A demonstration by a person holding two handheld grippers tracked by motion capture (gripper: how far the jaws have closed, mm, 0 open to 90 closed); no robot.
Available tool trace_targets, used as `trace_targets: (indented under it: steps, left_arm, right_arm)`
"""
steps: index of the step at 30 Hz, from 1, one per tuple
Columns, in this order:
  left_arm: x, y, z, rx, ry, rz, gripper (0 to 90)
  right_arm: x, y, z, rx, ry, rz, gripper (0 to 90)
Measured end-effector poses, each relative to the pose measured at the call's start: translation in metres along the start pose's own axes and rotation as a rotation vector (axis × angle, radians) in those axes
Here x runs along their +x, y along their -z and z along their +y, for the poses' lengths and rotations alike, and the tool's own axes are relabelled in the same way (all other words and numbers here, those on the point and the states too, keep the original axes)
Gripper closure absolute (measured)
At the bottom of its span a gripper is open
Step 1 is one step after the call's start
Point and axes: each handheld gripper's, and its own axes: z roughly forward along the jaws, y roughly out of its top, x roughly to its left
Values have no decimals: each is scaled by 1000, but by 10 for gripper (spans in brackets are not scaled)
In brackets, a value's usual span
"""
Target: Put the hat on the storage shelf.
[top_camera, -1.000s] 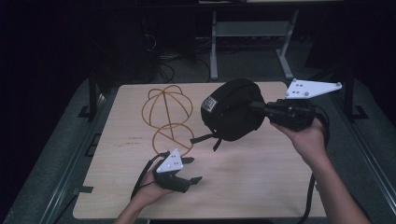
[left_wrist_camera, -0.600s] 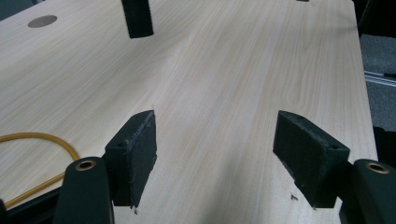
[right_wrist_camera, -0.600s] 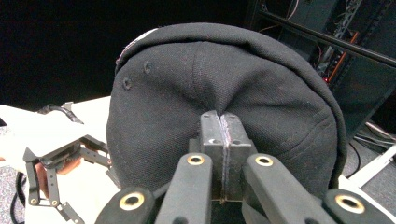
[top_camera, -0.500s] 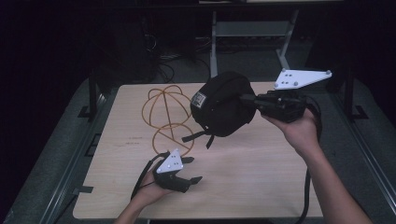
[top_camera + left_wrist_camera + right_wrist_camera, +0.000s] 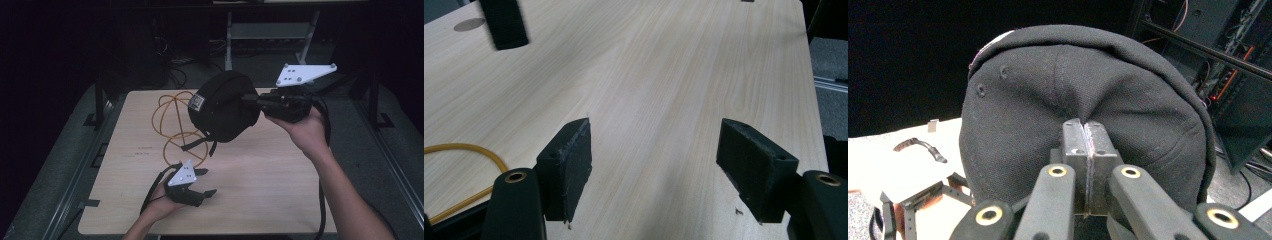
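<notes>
Cap: right gripper pinching crown fabric, carrying it above wire stand for hanging; left gripper resting nearby, gaping, empty.

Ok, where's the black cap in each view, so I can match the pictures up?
High view: the black cap hangs above the table's far middle, pinched by the right hand-held gripper, with the yellow wire frame just left of it.
Left gripper view: a dangling black strap end at top left, likely the cap's.
Right gripper view: cap across the centre, fabric clamped in the shut jaws.
Shared landmark: the light wooden table.
</notes>
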Motion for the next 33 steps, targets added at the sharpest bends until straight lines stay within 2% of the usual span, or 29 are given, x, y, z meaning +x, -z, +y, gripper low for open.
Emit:
trace_targets:
  steps: [12,17,22,33]
  left_arm:
    - [0,0,0,-2,-15,-2,299]
    - [1,-1,0,1,-30,-2,298]
    - [0,0,0,-9,-15,-4,299]
    - [-1,-2,1,0,-19,-16,299]
  right_arm:
    - [2,-24,25,6,24,36,900]
    - [1,-43,37,19,32,64,900]
    - [1,-65,49,44,47,86,900]
    - [-8,-108,60,92,23,113,900]
